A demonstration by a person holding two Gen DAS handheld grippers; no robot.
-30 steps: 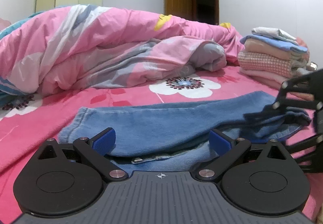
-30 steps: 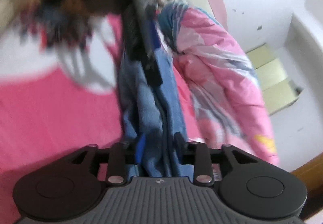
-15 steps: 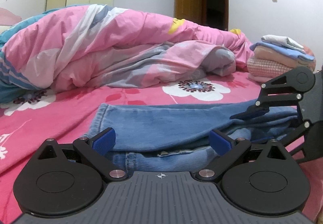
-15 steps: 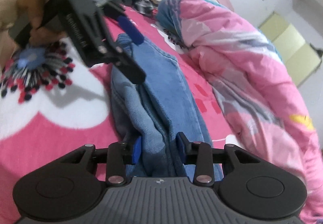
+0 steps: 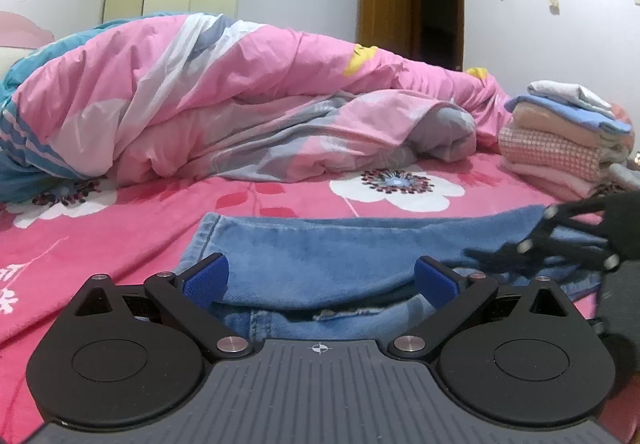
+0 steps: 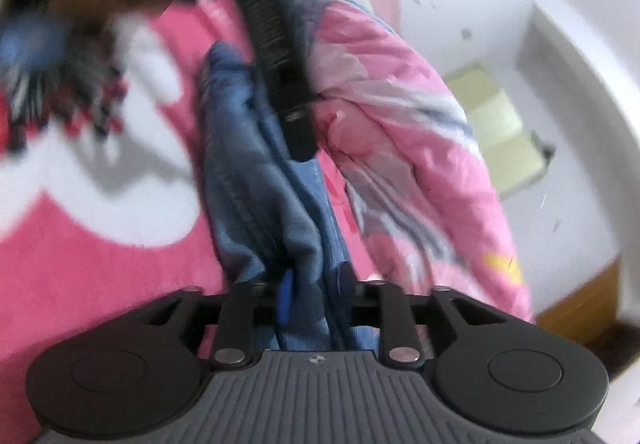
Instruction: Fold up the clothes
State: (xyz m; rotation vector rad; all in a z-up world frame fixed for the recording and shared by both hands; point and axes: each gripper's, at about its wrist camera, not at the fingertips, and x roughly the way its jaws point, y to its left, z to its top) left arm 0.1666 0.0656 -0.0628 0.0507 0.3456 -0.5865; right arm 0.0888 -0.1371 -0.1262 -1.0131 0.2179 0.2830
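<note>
A pair of blue jeans (image 5: 360, 256) lies across the near part of the bed (image 5: 120, 228), already doubled over itself, with a top layer of denim resting on a lower layer whose seam and frayed edge show just in front of the left gripper (image 5: 320, 278). That gripper sits low at the near edge of the jeans with its jaws spread wide, one blue pad at each side of the cloth and neither pressing on it, so it holds nothing. The right gripper (image 6: 314, 284), seen in its own blurred view, has its jaws drawn in on a bunched fold of the jeans (image 6: 256, 172); the cloth fills the gap between the pads, and it reads as a grip on the denim at the garment's other end. In the left wrist view that gripper appears as a dark linkage (image 5: 560, 244) over the right-hand end of the jeans. By the look of things, the first fold is made and a further fold is in hand. A stack of folded clothes (image 5: 564, 140) near the far right side of the bed suggests several garments are done; the jeans are not yet finished or stacked. A rumpled pink duvet (image 5: 240, 104) fills the far side of the bed.
</note>
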